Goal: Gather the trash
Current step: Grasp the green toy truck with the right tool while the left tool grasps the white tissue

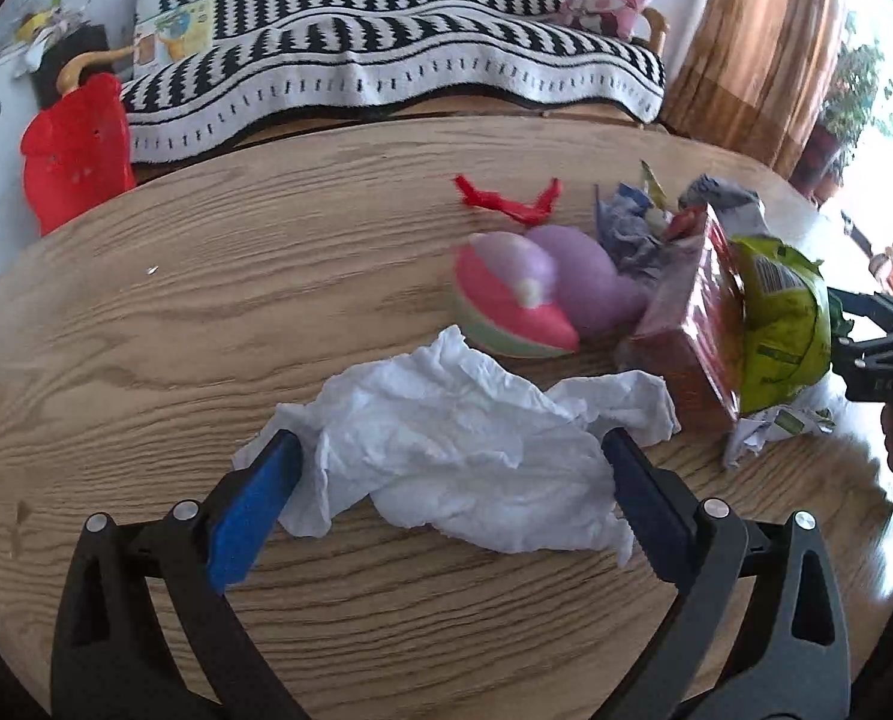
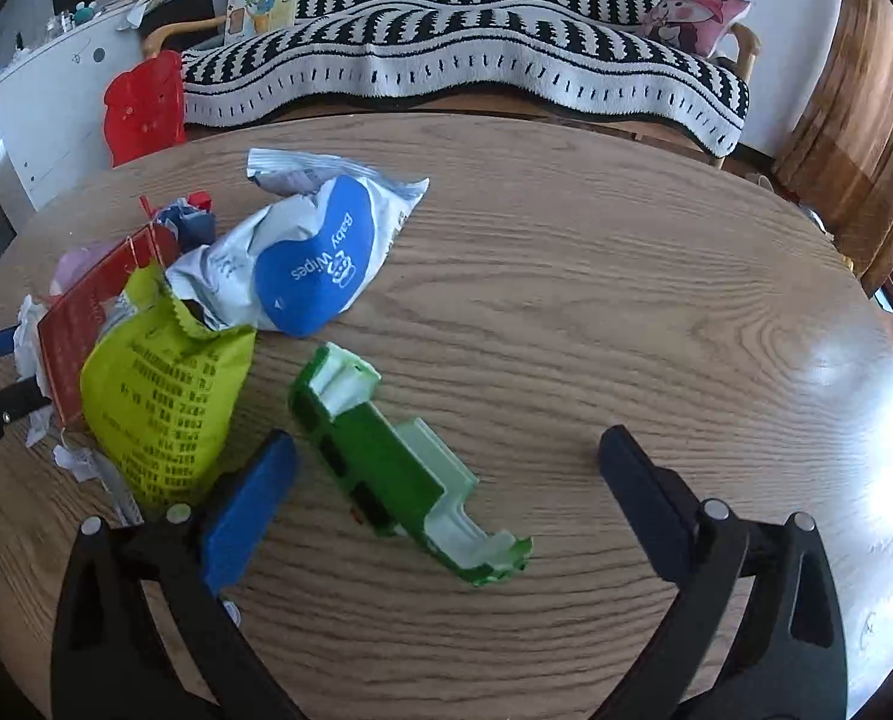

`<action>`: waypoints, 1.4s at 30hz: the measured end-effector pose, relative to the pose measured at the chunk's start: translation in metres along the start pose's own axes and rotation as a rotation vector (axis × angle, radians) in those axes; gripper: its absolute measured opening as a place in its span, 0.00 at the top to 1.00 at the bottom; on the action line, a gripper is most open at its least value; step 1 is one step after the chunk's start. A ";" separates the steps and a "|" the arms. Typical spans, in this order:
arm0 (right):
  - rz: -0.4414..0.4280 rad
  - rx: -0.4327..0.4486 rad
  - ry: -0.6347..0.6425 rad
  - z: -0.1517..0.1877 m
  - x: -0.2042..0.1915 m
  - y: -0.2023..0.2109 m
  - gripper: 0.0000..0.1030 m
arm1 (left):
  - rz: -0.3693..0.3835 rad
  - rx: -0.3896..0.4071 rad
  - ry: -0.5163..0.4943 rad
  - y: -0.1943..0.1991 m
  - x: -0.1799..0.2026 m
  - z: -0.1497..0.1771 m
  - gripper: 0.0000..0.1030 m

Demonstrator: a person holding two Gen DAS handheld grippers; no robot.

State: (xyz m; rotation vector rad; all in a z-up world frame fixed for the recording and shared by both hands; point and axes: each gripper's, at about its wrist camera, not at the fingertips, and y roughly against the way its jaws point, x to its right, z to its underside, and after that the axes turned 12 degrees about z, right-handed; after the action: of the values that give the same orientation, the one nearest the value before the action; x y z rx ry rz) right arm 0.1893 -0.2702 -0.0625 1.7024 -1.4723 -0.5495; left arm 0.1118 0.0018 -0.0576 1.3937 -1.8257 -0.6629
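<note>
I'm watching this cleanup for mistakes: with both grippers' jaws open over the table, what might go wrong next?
The left gripper straddles a crumpled white tissue; closing may pinch only a fold, so it slips free. The right gripper is over a torn green carton, beside the yellow-green snack bag, which it could nudge.

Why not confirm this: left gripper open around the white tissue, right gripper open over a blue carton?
One thing is wrong: the carton is green, as the right wrist view shows. The rest holds: the left gripper is open around the tissue and the right gripper is open.
</note>
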 end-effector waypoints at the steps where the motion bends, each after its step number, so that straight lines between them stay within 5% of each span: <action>1: 0.001 0.000 -0.002 0.002 -0.001 0.001 0.05 | 0.003 0.004 0.008 0.002 -0.003 0.000 0.06; 16: -0.027 0.006 0.030 0.018 0.012 0.016 0.05 | -0.055 -0.031 -0.032 -0.003 -0.001 0.003 0.06; 18: -0.027 0.020 0.024 0.019 0.014 0.019 0.19 | -0.057 -0.029 -0.029 -0.002 -0.001 0.003 0.08; 20: -0.043 0.055 0.031 0.020 0.016 0.026 0.68 | -0.087 0.005 -0.002 0.004 -0.005 0.003 0.35; 21: -0.041 0.051 0.027 0.019 0.018 0.026 0.68 | -0.106 0.028 0.016 0.009 -0.008 0.002 0.70; 25: -0.034 0.058 0.008 0.023 0.023 0.034 0.68 | -0.050 0.024 0.109 0.018 -0.021 0.001 0.71; 42: -0.033 0.042 -0.057 0.029 0.039 0.045 0.68 | -0.070 0.030 0.122 0.027 -0.009 0.000 0.71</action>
State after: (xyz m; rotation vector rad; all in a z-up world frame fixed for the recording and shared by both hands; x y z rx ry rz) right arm 0.1487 -0.3156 -0.0368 1.7599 -1.5076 -0.5926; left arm 0.0973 0.0175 -0.0394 1.4908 -1.7043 -0.5743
